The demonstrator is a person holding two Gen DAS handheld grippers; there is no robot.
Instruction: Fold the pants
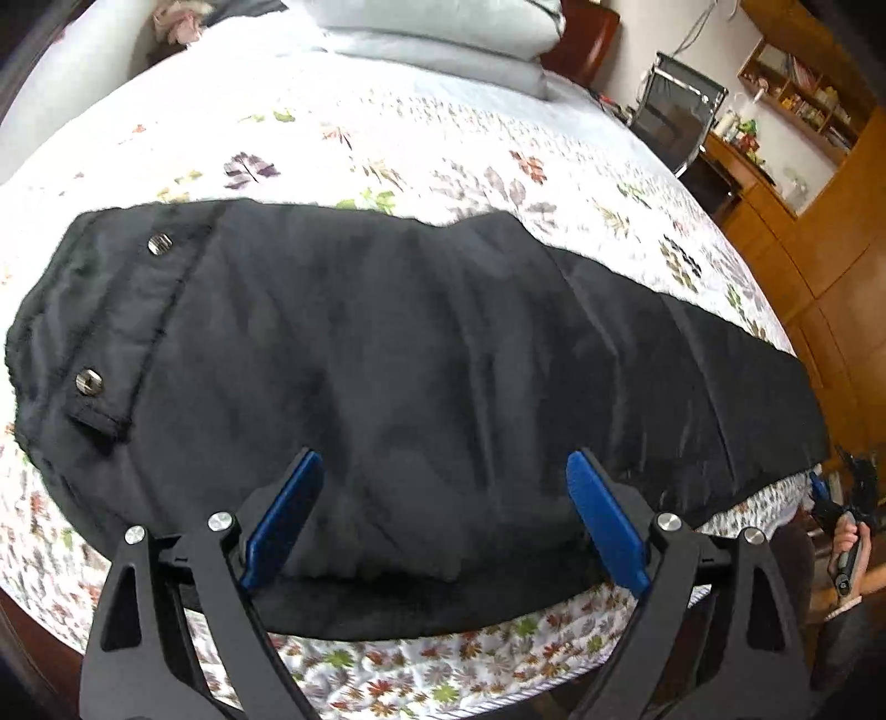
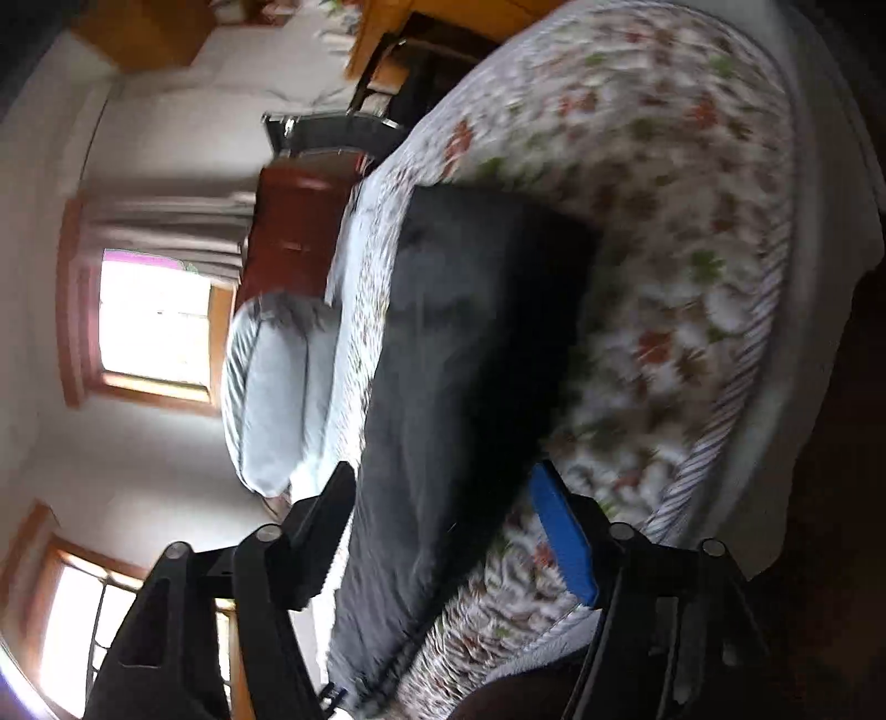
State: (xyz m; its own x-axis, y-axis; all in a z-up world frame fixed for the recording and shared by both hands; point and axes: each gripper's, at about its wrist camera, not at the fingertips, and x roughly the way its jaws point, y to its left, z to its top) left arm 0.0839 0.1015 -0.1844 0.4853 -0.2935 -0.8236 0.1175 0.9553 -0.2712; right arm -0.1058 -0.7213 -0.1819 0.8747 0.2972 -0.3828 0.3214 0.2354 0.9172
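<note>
Black pants (image 1: 387,354) lie flat across the bed, folded lengthwise, waistband with two metal snaps (image 1: 160,243) at the left, legs running right. My left gripper (image 1: 443,471) is open just above the near edge of the seat area, its blue pads (image 1: 288,515) spread wide and holding nothing. In the blurred, tilted right wrist view the pants (image 2: 459,343) stretch away from me. My right gripper (image 2: 443,487) is open over the leg end, its fingers either side of the cloth and not closed on it.
The bed has a floral quilt (image 1: 421,171) and grey pillows (image 1: 443,39) at its head. A wooden desk and shelves (image 1: 792,144) stand right of the bed. The other hand-held gripper and hand (image 1: 847,531) show at the right edge. A window (image 2: 155,321) is at the left.
</note>
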